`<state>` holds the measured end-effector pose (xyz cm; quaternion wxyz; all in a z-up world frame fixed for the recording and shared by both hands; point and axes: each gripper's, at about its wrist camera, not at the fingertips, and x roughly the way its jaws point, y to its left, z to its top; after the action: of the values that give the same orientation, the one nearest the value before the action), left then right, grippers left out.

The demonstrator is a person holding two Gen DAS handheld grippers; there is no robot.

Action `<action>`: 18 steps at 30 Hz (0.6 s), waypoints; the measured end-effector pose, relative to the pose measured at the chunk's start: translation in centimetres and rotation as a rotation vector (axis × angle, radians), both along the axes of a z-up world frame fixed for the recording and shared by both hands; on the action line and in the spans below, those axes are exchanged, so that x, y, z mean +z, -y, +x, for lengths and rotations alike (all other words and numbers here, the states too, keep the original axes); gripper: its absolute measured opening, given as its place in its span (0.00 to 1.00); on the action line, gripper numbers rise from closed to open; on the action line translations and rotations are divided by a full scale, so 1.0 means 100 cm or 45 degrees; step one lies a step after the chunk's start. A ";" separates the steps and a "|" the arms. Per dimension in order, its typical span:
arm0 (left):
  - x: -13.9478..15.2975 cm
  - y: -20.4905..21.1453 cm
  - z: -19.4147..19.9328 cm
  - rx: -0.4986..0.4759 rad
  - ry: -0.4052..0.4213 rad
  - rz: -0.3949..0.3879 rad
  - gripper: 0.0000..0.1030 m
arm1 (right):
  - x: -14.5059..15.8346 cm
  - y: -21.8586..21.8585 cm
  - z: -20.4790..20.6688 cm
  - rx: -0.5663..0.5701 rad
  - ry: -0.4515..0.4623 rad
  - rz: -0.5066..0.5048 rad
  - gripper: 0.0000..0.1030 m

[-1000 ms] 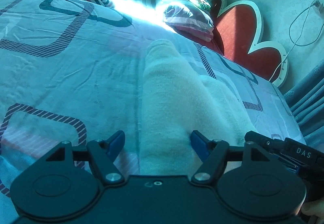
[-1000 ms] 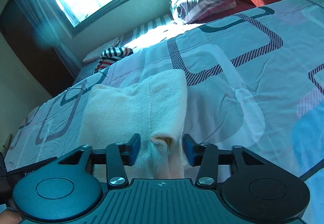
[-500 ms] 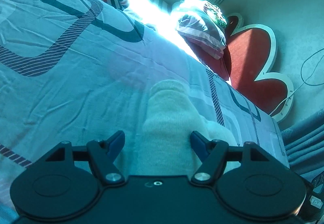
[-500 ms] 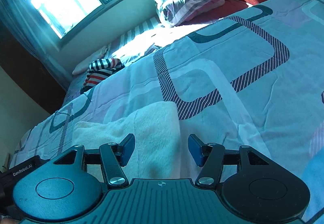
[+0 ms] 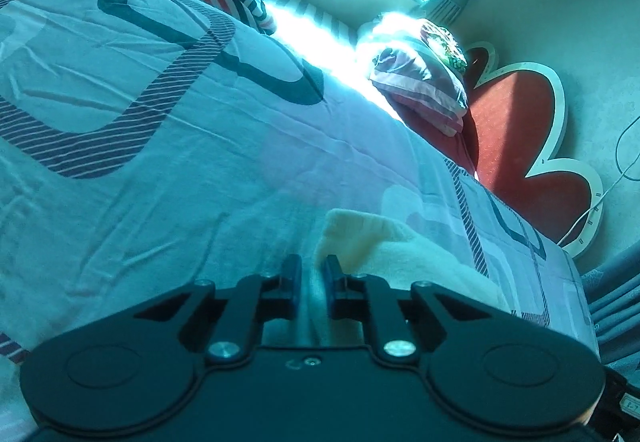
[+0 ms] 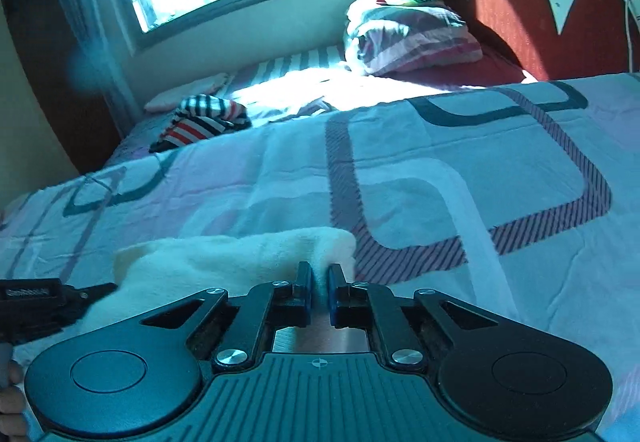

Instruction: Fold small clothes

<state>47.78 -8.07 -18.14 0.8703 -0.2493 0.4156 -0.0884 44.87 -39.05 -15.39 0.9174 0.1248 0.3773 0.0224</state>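
On the bed (image 6: 440,178), both tools angled down, left tool (image 5: 312,278) closing on cream garment (image 6: 224,262), right tool (image 6: 319,292) pinching it

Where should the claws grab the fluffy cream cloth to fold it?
Probably by its near corners, coming in low from the near edge, one claw each side. The cream cloth lies flat and limp on the bedspread, so only an edge gives something to pinch. The right claw is shut on one corner; the left claw is closing on the other.
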 end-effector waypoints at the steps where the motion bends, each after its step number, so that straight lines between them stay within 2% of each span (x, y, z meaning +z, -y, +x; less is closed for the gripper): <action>1: 0.002 0.001 0.000 -0.008 0.006 0.010 0.11 | -0.004 0.003 0.000 -0.017 -0.010 0.002 0.07; 3: 0.008 0.005 -0.002 -0.037 0.028 0.033 0.12 | -0.006 0.006 -0.001 -0.029 -0.014 0.001 0.07; 4: 0.010 0.006 -0.004 -0.039 0.035 0.050 0.15 | -0.006 0.006 -0.001 -0.021 -0.015 -0.004 0.07; 5: 0.012 0.007 -0.005 -0.034 0.037 0.059 0.22 | -0.004 0.006 0.000 -0.004 -0.017 0.004 0.07; 8: 0.013 0.001 -0.008 -0.005 0.019 0.031 0.33 | 0.005 0.015 -0.005 -0.040 -0.025 0.093 0.08; 9: 0.014 -0.002 -0.011 0.005 0.017 0.021 0.38 | 0.009 0.020 -0.008 -0.054 -0.021 0.133 0.13; 10: 0.016 -0.005 -0.014 0.015 0.019 0.019 0.52 | 0.013 0.023 -0.013 -0.063 -0.010 0.149 0.24; 11: 0.018 -0.009 -0.018 0.024 0.025 0.023 0.65 | 0.018 0.025 -0.018 -0.070 0.001 0.150 0.31; 12: 0.019 -0.011 -0.023 0.026 0.031 0.027 0.69 | 0.022 0.026 -0.024 -0.076 0.013 0.151 0.43; 13: 0.020 -0.012 -0.027 0.016 0.034 0.034 0.68 | 0.024 0.028 -0.030 -0.071 0.024 0.160 0.46; 18: 0.019 -0.014 -0.049 -0.036 0.009 0.016 0.68 | 0.032 0.025 -0.058 -0.037 0.023 0.212 0.46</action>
<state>42.91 -6.68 -16.24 0.8719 -0.2377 0.4165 -0.0992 39.08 -41.59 -12.19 0.9074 0.2060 0.3638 0.0415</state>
